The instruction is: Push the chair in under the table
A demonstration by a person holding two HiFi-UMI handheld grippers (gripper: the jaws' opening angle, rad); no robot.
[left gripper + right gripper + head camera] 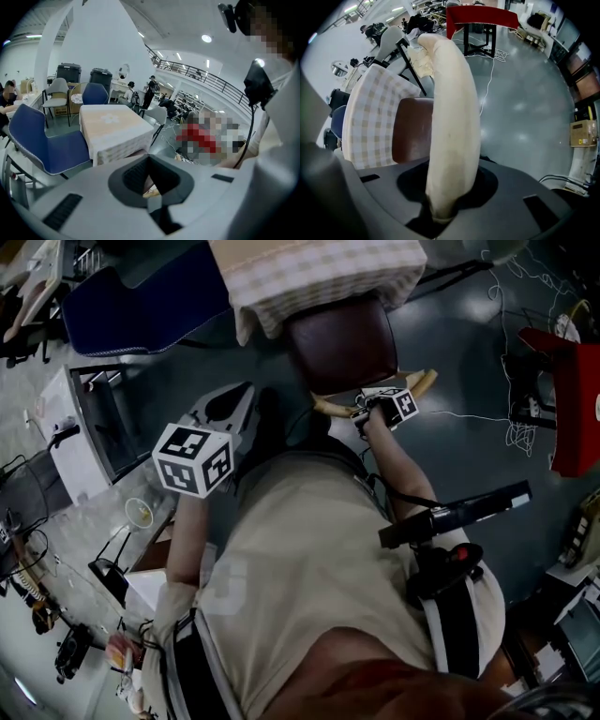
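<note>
Chair (342, 338) seat faces table (319, 273); right gripper (359, 412) seemingly clamps backrest (452, 117).

glossy grey floor (469, 362), blue chair (141, 306)

- Table (309, 261), far, draped in a checked cloth (375, 282).
- Glossy grey floor (459, 343) carries it, a chair (342, 338) partly beneath, a blue chair (141, 306) left, a white cable (514, 432) right.

Bare floor (459, 362) right of the brown chair (342, 338); blue chair (141, 301) close left, table (309, 273) directly ahead.
</note>
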